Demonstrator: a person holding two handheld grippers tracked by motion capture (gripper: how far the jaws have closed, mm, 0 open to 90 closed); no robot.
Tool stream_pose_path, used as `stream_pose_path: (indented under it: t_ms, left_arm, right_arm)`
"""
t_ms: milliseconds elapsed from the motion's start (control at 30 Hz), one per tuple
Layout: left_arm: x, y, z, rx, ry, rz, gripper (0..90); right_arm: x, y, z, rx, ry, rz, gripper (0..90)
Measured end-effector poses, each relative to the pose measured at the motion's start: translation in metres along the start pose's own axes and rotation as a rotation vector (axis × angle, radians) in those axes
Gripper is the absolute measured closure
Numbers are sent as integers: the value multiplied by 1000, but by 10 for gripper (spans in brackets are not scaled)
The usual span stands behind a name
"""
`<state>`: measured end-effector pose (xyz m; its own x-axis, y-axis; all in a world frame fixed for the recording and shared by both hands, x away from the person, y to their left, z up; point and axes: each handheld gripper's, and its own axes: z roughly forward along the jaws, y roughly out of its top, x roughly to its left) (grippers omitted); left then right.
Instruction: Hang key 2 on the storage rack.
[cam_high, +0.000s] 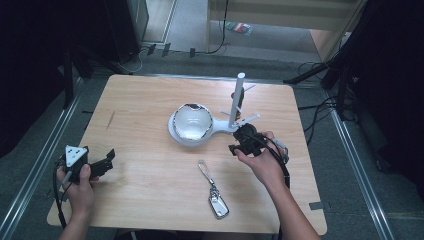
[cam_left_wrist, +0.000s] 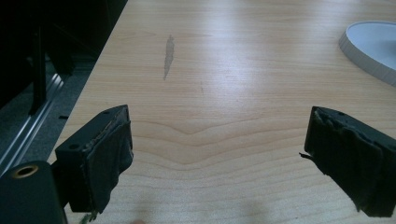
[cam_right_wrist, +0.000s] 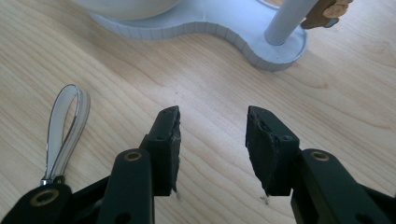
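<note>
I am at a big wooden surface (cam_high: 150, 190). Near its middle sits a white stand (cam_high: 222, 127) with a shiny bowl (cam_high: 192, 120) on one end and a tall white pole (cam_high: 236, 100) with small pegs on the other. Closer to me, well apart from the stand, lies a silver key fob (cam_high: 218, 205) on a strap with a loop (cam_high: 203, 167) at its top end.

My right tongs (cam_high: 237, 145) hang just beside the foot of the pole, and they are partly open with nothing between them. In the right gripper view the right tongs (cam_right_wrist: 212, 140) point at bare wood, the loop (cam_right_wrist: 65, 126) lies off to one side, and the foot of the stand (cam_right_wrist: 261, 46) is just ahead. My left tongs (cam_high: 107, 160) rest near the left edge, wide open and empty, far from everything.

I think I am at the start: the key fob is not picked up yet. I guess it should hang on a peg. Next I would need to turn my right tongs toward the loop, come down low, and pinch the thin strap.

The pegs are small and blurry, so I cannot count them. Something brown (cam_right_wrist: 327, 11) hangs by the pole, cut off at the edge, and I cannot tell what it is. The bowl's inside is all glare.
</note>
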<state>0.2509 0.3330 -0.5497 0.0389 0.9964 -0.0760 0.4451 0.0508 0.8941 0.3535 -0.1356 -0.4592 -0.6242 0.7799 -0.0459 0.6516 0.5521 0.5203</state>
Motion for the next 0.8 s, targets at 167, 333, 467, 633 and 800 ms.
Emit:
stream_pose_path:
  t_ms: [167, 333, 467, 633, 800]
  left_arm:
    - [0, 0, 0, 1, -1, 0, 81]
    - [0, 0, 0, 1, -2, 0, 81]
    - [0, 0, 0, 1, -2, -1, 81]
    - [0, 0, 0, 1, -2, -1, 81]
    - [1, 0, 0, 1, -3, -2, 81]
  right_arm:
    - [5, 0, 3, 31, 7, -6, 561]
    - [11, 1, 4, 55, 25, 8, 562]
    - [14, 2, 4, 79, 57, 28, 567]
    - [18, 3, 4, 114, 69, 39, 586]
    - [23, 4, 5, 146, 87, 47, 585]
